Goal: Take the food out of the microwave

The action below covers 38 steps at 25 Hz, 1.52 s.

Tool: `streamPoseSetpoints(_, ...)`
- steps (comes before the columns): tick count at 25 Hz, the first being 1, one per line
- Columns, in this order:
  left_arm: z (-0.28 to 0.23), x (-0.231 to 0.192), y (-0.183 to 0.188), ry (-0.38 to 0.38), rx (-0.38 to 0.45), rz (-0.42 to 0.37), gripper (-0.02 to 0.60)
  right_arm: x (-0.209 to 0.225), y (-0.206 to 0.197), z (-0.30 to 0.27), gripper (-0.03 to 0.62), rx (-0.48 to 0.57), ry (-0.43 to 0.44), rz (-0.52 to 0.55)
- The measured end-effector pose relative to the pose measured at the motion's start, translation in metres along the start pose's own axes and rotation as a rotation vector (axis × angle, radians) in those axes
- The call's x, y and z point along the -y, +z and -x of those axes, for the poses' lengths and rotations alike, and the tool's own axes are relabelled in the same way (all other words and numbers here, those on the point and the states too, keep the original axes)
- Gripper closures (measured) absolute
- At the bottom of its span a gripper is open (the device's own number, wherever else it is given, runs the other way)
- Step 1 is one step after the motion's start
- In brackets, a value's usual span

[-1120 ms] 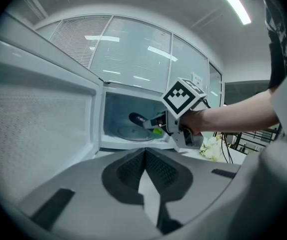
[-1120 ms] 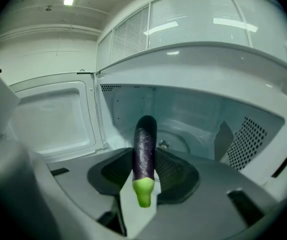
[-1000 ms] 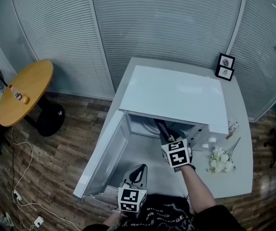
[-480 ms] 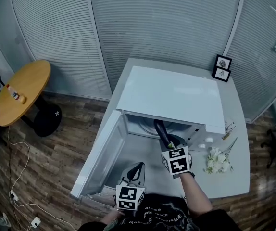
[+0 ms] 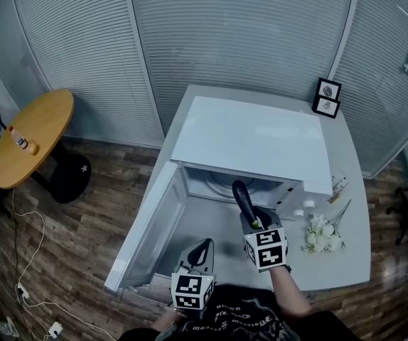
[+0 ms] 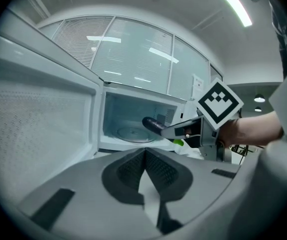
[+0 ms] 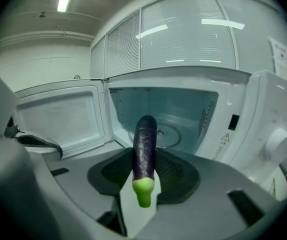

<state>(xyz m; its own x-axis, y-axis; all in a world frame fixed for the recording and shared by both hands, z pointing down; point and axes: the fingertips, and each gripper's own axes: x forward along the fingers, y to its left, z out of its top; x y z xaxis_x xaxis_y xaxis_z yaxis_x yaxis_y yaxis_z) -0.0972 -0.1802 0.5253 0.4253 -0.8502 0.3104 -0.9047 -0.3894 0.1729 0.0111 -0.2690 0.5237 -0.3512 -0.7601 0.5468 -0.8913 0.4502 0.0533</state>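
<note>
The right tool (image 5: 256, 219) was clamped on the eggplant (image 7: 144, 144) by its green stem end, the purple body pointing to 12 o'clock at the mouth of the open microwave (image 5: 254, 141), apparently for a clean withdrawal; the left tool (image 5: 202, 251), at 7 o'clock, sat shut and empty.

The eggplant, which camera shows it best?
Right gripper view: the eggplant is big and centred, purple with a green end, in the right tool. Head view shows it small from above; left gripper view, a far dark bit.
</note>
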Motion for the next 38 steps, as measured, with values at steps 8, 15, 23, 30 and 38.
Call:
streamPoseSetpoints(8,-0.001,0.004,-0.001,-0.004,0.006,0.007,0.574,0.002,-0.01,0.023,0.454,0.03,-0.028,-0.027)
streamPoseSetpoints(15,-0.003,0.004,0.0,-0.009,0.011,0.004,0.574,0.005,-0.016,0.048,0.454,0.081,-0.063,-0.06)
streamPoseSetpoints(23,-0.006,0.006,0.002,-0.017,0.015,-0.007,0.574,0.007,-0.027,0.069,0.454,0.125,-0.101,-0.084)
streamPoseSetpoints(30,-0.005,0.007,0.001,-0.021,0.013,-0.008,0.574,0.008,-0.036,0.081,0.454,0.154,-0.114,-0.1)
streamPoseSetpoints(38,-0.005,0.013,0.002,-0.029,0.012,-0.04,0.574,-0.001,-0.042,0.089,0.454,0.201,-0.109,-0.117)
